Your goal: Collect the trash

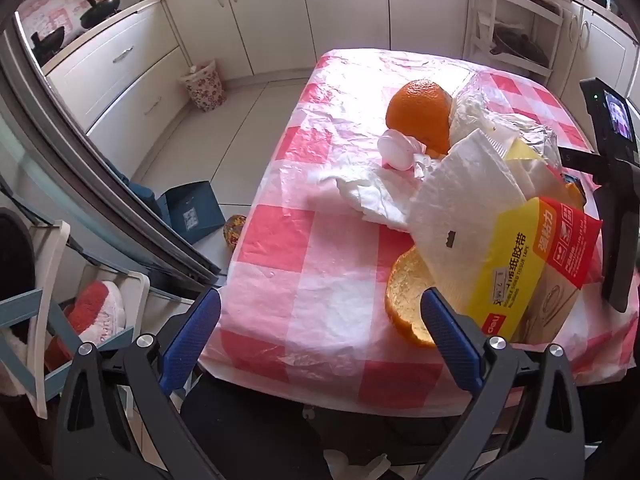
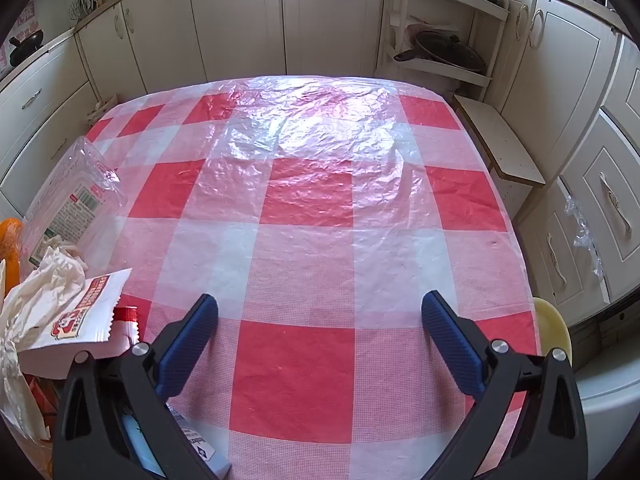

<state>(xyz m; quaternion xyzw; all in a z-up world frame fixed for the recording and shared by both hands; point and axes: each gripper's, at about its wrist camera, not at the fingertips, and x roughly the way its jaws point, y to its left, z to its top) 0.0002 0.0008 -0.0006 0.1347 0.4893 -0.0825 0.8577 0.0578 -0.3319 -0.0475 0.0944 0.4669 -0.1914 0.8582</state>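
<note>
Both tongs, left [image 1: 320, 312] and right [image 2: 320, 314], stand wide and empty. Trash – curled orange peel [image 1: 408, 304], crumpled white tissue [image 1: 376, 196] – lies right on the checked desk [image 1: 312, 264]. Risk: loose paper may slip a wide bite.

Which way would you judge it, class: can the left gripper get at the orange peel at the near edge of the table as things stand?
Probably yes. The left gripper is open and empty just short of the orange peel. The yellow tape box leans over the peel's far side, but the near rim is exposed.
</note>
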